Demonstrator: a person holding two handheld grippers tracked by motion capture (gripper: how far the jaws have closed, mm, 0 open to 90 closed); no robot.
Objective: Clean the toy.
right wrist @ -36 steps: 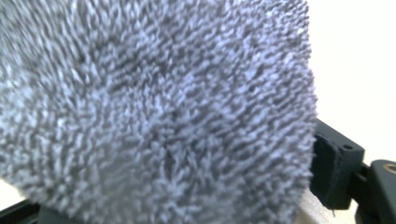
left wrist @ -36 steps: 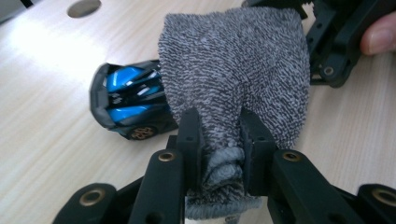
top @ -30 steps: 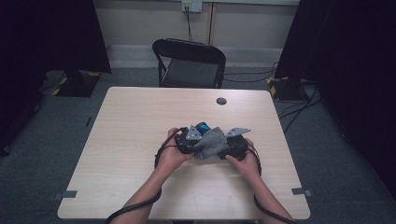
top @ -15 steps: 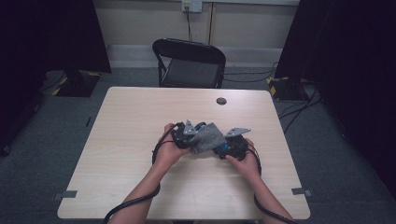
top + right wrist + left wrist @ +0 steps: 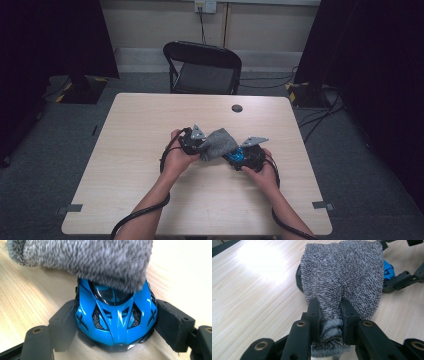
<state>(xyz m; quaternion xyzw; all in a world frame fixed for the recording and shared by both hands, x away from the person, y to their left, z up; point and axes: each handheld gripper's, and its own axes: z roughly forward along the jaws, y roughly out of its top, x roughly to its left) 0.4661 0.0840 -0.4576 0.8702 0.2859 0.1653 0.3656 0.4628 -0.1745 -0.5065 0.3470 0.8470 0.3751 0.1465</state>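
A blue toy car (image 5: pixel 115 320) sits nose-first between the jaws of my right gripper (image 5: pixel 117 323), which is shut on its sides. A grey knitted cloth (image 5: pixel 342 272) is bunched in my left gripper (image 5: pixel 329 315), shut on it. The cloth (image 5: pixel 82 257) drapes over the car's roof and windscreen. In the high view both hands meet at mid-table: left gripper (image 5: pixel 192 141), cloth (image 5: pixel 218 144), car (image 5: pixel 234 156), right gripper (image 5: pixel 248 156). In the left gripper view, part of the car (image 5: pixel 388 271) shows past the cloth's right edge.
The pale wooden table (image 5: pixel 140 130) has a small black disc (image 5: pixel 237 108) near its far edge. A black folding chair (image 5: pixel 202 67) stands behind the table. Cables trail from both grippers off the near edge.
My left gripper has shifted a little to the left and away, dragging the cloth over the car. The right hand and the car have stayed put.
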